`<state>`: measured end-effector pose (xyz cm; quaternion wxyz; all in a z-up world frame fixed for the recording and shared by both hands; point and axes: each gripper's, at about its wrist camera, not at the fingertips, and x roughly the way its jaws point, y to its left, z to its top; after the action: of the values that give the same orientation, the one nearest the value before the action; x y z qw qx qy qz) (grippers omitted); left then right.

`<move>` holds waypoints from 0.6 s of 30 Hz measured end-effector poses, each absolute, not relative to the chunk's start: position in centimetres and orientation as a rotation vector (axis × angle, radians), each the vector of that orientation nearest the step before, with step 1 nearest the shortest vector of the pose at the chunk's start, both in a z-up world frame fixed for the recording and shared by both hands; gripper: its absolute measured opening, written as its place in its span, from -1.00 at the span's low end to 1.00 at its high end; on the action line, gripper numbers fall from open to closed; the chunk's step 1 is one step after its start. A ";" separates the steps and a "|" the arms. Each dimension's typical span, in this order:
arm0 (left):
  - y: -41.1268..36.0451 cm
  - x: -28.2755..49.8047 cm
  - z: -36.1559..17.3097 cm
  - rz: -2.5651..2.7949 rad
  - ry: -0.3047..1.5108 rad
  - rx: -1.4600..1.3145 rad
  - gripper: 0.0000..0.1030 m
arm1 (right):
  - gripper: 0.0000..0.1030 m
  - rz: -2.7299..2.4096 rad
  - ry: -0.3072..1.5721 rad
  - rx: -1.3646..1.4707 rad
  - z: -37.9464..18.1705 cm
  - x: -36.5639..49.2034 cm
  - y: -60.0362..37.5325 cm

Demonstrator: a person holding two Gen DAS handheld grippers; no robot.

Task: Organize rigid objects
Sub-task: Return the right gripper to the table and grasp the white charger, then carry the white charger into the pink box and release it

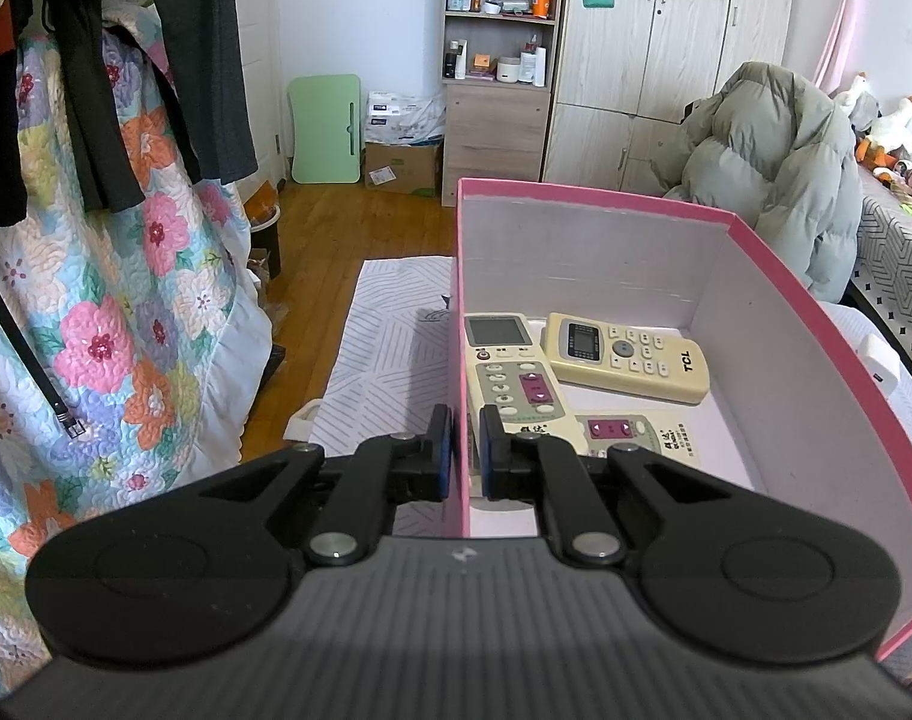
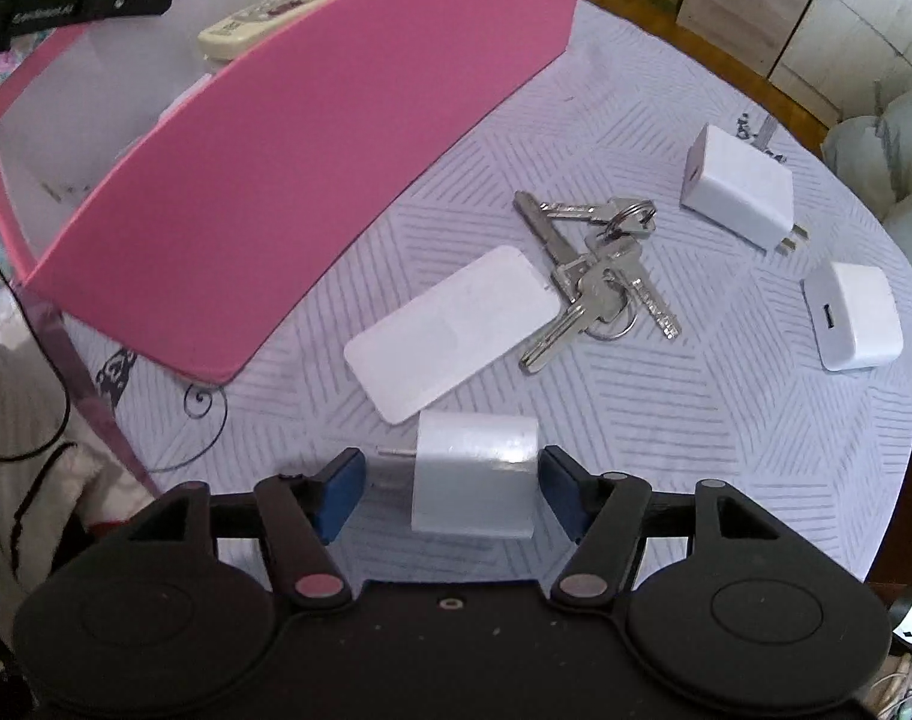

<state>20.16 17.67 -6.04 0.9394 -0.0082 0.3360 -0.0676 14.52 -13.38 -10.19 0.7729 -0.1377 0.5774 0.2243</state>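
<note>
A pink box [image 1: 816, 324] holds three remote controls [image 1: 627, 357]. My left gripper [image 1: 465, 450] is shut on the box's left wall, one finger inside and one outside. In the right wrist view the box [image 2: 312, 156] stands at the upper left on the patterned table cloth. My right gripper [image 2: 450, 492] is open, with a white charger plug [image 2: 474, 480] lying between its fingers; contact is unclear. Beyond it lie a white flat card [image 2: 456, 330], a bunch of keys [image 2: 600, 276], and two more white chargers, one [image 2: 738, 186] farther and one [image 2: 855, 315] at the right.
The round table [image 2: 756, 420] ends close at the right and front. A floral quilt [image 1: 108, 312] and dark clothes hang at the left. A grey puffer jacket [image 1: 774, 162] lies behind the box. A shelf and wardrobe stand at the back.
</note>
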 end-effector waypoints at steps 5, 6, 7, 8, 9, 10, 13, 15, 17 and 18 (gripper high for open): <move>17.6 20.1 -6.1 -0.139 0.686 -0.021 -0.84 | 0.18 0.439 1.284 -0.221 -9.3 15.3 -14.1; 17.6 20.1 -6.1 -0.138 0.686 -0.019 -0.84 | 0.18 0.444 1.282 -0.192 -8.7 15.5 -14.3; 17.7 20.1 -6.1 -0.137 0.686 -0.016 -0.84 | 0.18 0.438 1.277 -0.164 -8.2 15.7 -14.6; 17.7 20.1 -6.1 -0.136 0.687 -0.015 -0.84 | 0.18 0.435 1.265 -0.136 -7.4 15.8 -14.8; 17.7 20.1 -6.1 -0.136 0.687 -0.014 -0.84 | 0.17 0.434 1.250 -0.117 -6.6 15.9 -14.9; 17.7 20.1 -6.1 -0.136 0.687 -0.015 -0.84 | 0.17 0.433 1.229 -0.107 -5.5 16.1 -15.1; 17.7 20.1 -6.1 -0.136 0.687 -0.015 -0.84 | 0.18 0.435 1.122 -0.122 -1.3 16.4 -14.9; 17.7 20.1 -6.1 -0.136 0.687 -0.015 -0.84 | 0.18 0.464 1.042 -0.127 1.8 16.2 -14.4; 17.7 20.1 -6.1 -0.137 0.686 -0.016 -0.84 | 0.18 0.519 0.991 -0.113 4.0 16.3 -13.4; 17.7 20.1 -6.1 -0.137 0.686 -0.017 -0.84 | 0.18 0.560 0.978 -0.106 4.6 16.4 -12.7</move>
<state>20.11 17.68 -6.11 0.9394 -0.0082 0.3362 -0.0670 16.40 -12.65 4.62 0.8441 -0.0504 0.4632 0.2654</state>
